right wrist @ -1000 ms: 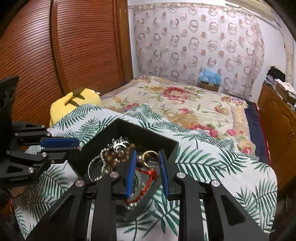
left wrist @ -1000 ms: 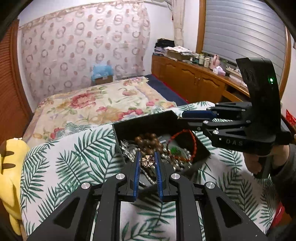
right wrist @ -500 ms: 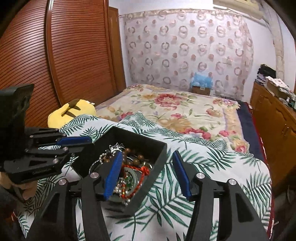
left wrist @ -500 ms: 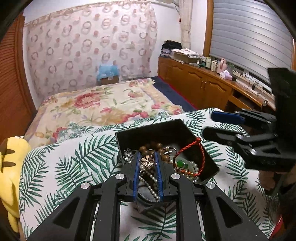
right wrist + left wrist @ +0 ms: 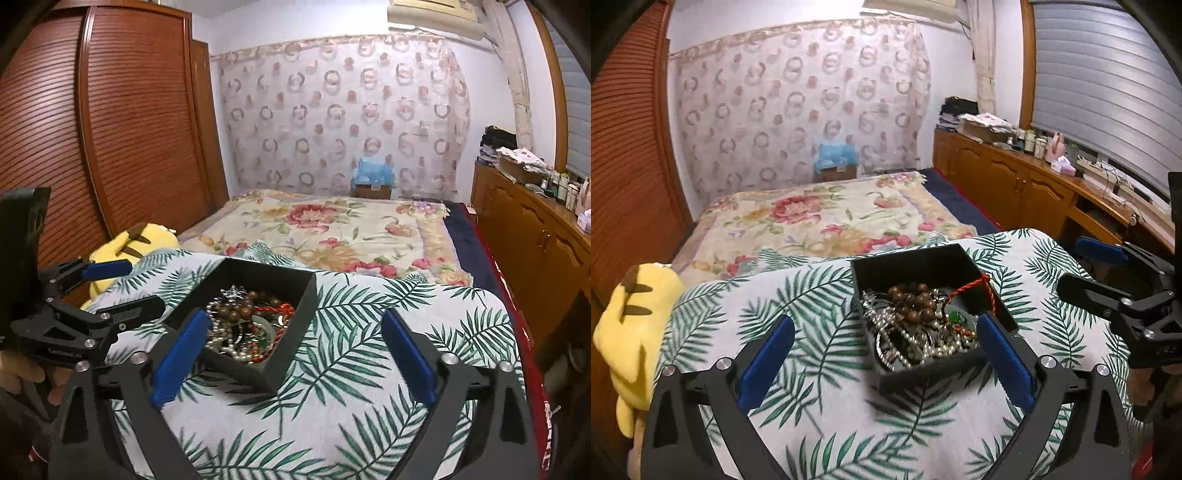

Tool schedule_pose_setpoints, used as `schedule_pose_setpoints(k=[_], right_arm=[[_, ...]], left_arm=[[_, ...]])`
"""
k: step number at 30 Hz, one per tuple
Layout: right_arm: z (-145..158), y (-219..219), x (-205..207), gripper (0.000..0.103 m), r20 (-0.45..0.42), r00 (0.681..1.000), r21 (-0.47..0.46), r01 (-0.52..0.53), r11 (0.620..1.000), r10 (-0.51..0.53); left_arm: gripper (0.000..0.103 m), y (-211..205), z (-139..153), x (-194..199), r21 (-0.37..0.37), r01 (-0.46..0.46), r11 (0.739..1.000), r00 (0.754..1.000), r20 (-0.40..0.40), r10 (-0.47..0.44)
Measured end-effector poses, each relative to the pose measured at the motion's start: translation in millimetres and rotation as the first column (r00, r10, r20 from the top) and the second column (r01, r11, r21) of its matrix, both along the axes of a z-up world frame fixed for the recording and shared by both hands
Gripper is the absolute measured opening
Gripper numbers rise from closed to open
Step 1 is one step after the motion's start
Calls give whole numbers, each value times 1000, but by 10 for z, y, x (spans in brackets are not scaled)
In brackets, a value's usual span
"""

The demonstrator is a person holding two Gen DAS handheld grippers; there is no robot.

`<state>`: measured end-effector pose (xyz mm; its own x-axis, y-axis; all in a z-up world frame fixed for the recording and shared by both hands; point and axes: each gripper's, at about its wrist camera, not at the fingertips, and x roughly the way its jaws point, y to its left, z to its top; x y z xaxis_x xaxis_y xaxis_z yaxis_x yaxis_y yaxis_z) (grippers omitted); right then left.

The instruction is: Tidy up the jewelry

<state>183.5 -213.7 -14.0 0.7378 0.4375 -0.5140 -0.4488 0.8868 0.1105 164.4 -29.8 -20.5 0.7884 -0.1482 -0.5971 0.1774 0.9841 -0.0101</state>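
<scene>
A black open box (image 5: 916, 260) stands on the palm-leaf cloth (image 5: 820, 306); it also shows in the right wrist view (image 5: 306, 291). It holds a tangle of jewelry: brown wooden beads (image 5: 914, 301), a red cord bracelet (image 5: 975, 286), pearl strands (image 5: 938, 349) and silver pieces (image 5: 232, 291). My left gripper (image 5: 884, 343) is open and empty, pulled back in front of the box. My right gripper (image 5: 293, 332) is open and empty, its left fingertip over the box's near corner. Each gripper shows in the other's view, at the right (image 5: 1093, 269) and at the left (image 5: 118, 286).
A yellow plush toy (image 5: 635, 314) lies at the cloth's left edge. A floral bed (image 5: 332, 229) is behind. A wooden sideboard (image 5: 1015, 184) with bottles runs along the right wall. A slatted wooden wardrobe (image 5: 110, 129) stands on the left.
Both grippers opened and drew back from the box. The left one let go of a flower-shaped piece, the right one a gold ring; both pieces are now in the box.
</scene>
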Motion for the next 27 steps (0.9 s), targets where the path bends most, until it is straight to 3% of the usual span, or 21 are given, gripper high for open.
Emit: schedule_pose_setpoints(k=[5, 15, 27], right_arm=[[153, -65, -288, 100, 35, 999, 19, 41, 999, -41], [356, -148, -849, 100, 92, 988, 71, 119, 990, -125], [330, -115, -988, 100, 104, 984, 54, 140, 989, -145]], left_arm=[[95, 80, 141, -312, -23, -42, 999, 999, 23, 43], [95, 49, 312, -836, 1, -84, 996, 994, 69, 83], [95, 54, 308, -988, 9, -105, 994, 989, 107, 103]])
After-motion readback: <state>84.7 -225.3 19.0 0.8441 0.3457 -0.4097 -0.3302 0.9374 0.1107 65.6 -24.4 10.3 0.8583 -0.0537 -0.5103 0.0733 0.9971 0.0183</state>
